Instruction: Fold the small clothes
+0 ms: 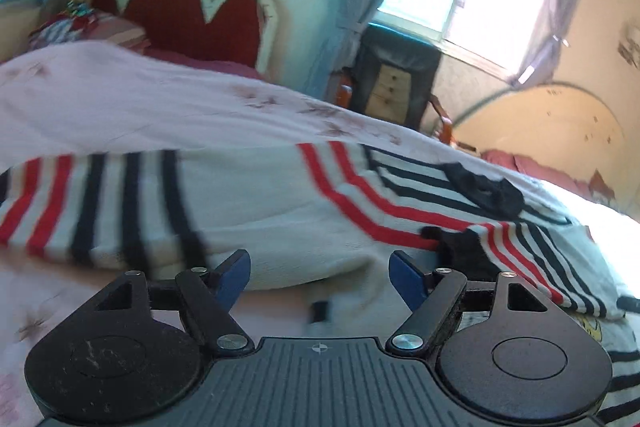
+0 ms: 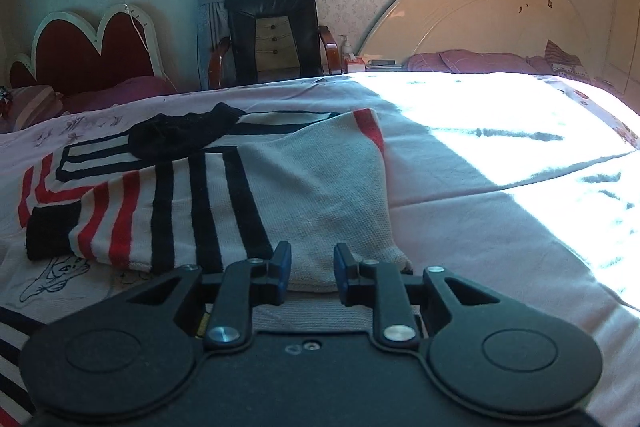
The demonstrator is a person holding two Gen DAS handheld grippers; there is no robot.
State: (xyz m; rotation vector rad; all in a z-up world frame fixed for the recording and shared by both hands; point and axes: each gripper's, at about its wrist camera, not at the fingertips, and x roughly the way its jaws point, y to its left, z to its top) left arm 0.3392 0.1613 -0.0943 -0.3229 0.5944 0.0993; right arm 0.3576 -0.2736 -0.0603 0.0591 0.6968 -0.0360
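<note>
Right gripper (image 2: 310, 273) jaws apart, nothing pinched, over near hem of my folded striped sweater (image 2: 224, 195) | left gripper (image 1: 320, 277) spread wide, empty, also at its near edge | sweater flat on bed (image 2: 500, 227), long axis left-right, black garment (image 2: 180, 137) on far side | right looks closer to the bare corner

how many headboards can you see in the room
2. A red heart-shaped headboard with a white rim stands at the far left, and a cream arched headboard at the far right, beyond the sunlit bedspread. The dark chair stands between them under the window.
</note>
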